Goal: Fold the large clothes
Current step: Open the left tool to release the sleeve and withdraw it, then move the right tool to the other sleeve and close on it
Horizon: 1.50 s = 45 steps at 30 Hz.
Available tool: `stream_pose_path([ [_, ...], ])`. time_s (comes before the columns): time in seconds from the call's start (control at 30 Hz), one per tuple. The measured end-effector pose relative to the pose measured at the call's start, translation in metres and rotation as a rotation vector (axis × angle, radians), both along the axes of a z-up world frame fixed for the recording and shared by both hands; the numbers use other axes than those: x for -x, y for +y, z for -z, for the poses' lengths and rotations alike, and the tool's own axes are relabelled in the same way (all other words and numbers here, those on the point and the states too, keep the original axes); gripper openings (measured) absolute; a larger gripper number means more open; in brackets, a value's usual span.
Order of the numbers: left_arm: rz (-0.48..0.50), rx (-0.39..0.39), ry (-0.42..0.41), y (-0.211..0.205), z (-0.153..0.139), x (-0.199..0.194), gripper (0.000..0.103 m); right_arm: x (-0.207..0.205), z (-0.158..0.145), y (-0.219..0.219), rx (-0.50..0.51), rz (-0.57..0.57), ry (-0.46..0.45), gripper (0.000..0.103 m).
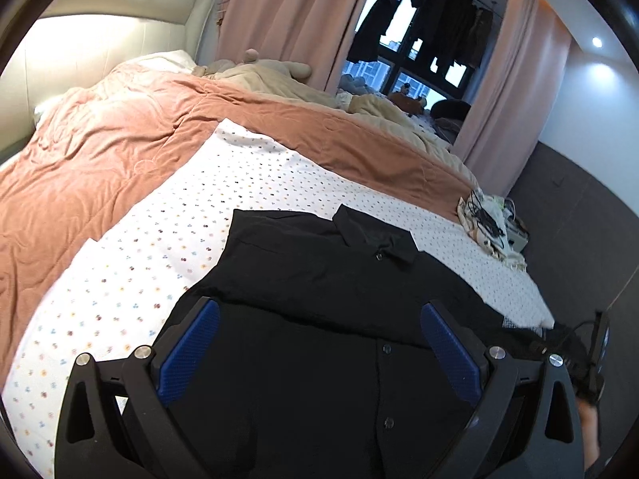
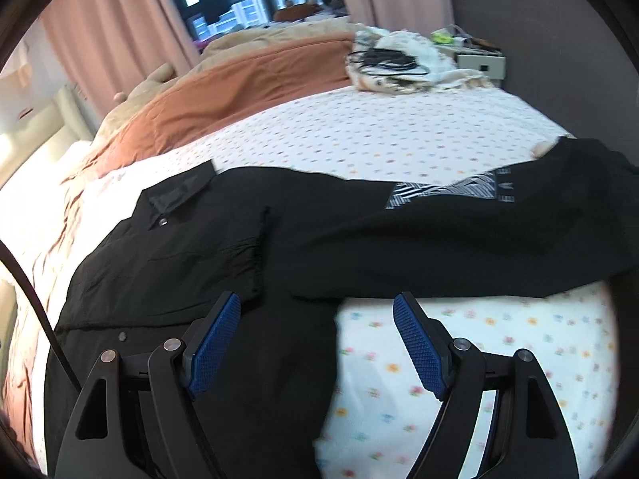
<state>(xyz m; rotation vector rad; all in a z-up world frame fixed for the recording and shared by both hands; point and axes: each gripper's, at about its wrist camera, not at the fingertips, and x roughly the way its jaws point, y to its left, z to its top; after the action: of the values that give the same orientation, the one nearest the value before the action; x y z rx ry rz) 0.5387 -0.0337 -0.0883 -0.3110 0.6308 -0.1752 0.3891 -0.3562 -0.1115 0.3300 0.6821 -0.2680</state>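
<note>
A black button-up shirt (image 1: 319,279) lies spread on the dotted white bed sheet (image 1: 199,207), collar (image 1: 371,235) toward the far side. My left gripper (image 1: 319,311) hovers over the shirt's front placket, open, nothing between its blue pads. In the right wrist view the same shirt (image 2: 199,247) has one sleeve (image 2: 479,231) stretched out to the right, with a grey striped patch (image 2: 443,191) on it. My right gripper (image 2: 317,303) stands open above the shirt's side edge where it meets the sheet (image 2: 399,131), holding nothing.
A rust-coloured quilt (image 1: 100,151) is bunched across the far half of the bed. A pile of light cloth with black cables (image 2: 391,64) sits at the bed's far corner, beside a small white nightstand (image 2: 479,64). Pink curtains (image 1: 287,16) frame a window behind.
</note>
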Motion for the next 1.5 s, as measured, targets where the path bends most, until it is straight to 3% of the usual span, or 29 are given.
stream_pose_path([
  [0.23,0.073,-0.114,0.01,-0.032,-0.001,0.027,0.103,0.04,-0.01,-0.021,-0.028,0.061,-0.022,0.078],
  [0.43,0.136,-0.156,0.023,-0.063,0.001,0.05,0.103,0.072,-0.016,-0.046,-0.054,0.137,-0.05,0.078],
  [0.77,0.144,-0.119,0.077,-0.087,0.003,0.054,0.103,0.096,0.001,-0.094,-0.163,0.249,-0.044,0.078],
  [1.07,0.154,-0.113,0.089,-0.108,0.015,0.036,0.103,0.097,0.011,-0.119,-0.289,0.235,-0.054,0.078],
  [1.27,0.154,-0.102,0.102,-0.108,0.031,0.013,0.103,0.095,0.015,-0.134,-0.295,0.237,-0.055,0.078],
  [1.5,0.14,-0.036,0.103,-0.102,0.034,-0.008,0.103,0.081,0.03,-0.142,-0.33,0.231,-0.057,0.078],
])
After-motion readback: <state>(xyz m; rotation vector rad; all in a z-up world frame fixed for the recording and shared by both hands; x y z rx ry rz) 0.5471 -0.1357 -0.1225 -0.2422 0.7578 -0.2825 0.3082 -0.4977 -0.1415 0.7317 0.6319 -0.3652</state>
